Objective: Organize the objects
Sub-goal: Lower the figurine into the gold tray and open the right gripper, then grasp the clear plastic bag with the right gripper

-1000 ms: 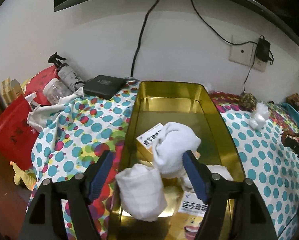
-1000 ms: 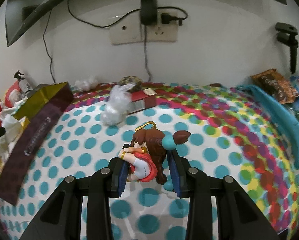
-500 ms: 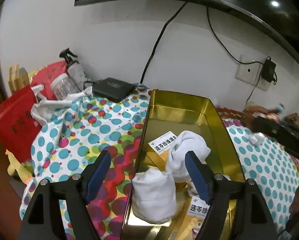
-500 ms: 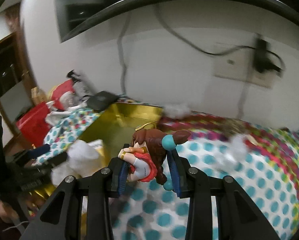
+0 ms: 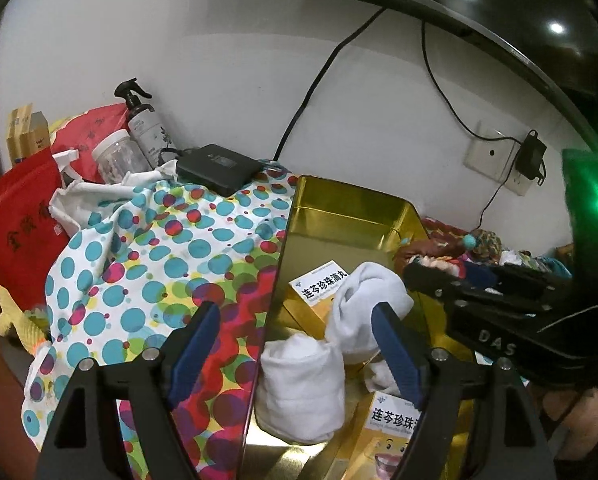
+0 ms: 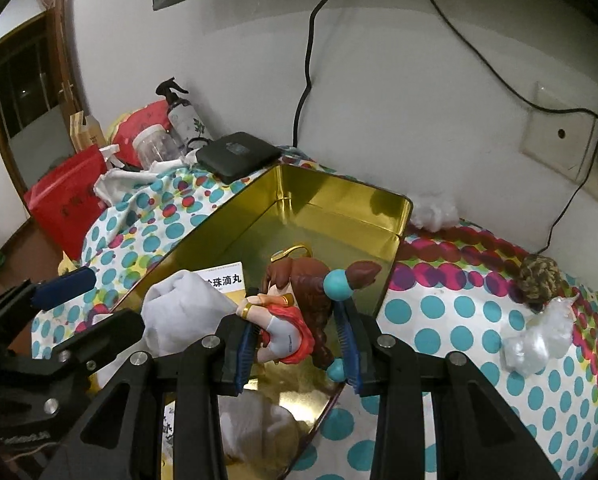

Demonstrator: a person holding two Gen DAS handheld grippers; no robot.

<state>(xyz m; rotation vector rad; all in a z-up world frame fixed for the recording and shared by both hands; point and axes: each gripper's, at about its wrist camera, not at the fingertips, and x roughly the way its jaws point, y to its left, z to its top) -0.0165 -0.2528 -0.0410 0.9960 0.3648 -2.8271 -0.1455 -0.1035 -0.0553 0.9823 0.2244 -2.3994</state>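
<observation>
A gold tin tray (image 5: 351, 216) (image 6: 339, 200) lies on the spotted cloth and holds white rolled socks (image 5: 303, 388) (image 6: 179, 312) and medicine boxes (image 5: 319, 284). My right gripper (image 6: 299, 344) is shut on a small doll with brown hair and a red dress (image 6: 295, 308), held over the tray's right half. In the left wrist view it enters from the right (image 5: 451, 280). My left gripper (image 5: 295, 352) is open and empty, straddling the tray's left wall above the socks.
A black box (image 5: 219, 168), a spray bottle (image 5: 143, 120), a clear jar (image 5: 115, 156) and red bags (image 5: 15, 232) stand at the back left. A crumpled plastic wrap (image 6: 535, 340) and a woven ball (image 6: 539, 280) lie right of the tray.
My right gripper has carried the doll from the open cloth leftward to above the tray. My left gripper has drawn back slightly and stays open.
</observation>
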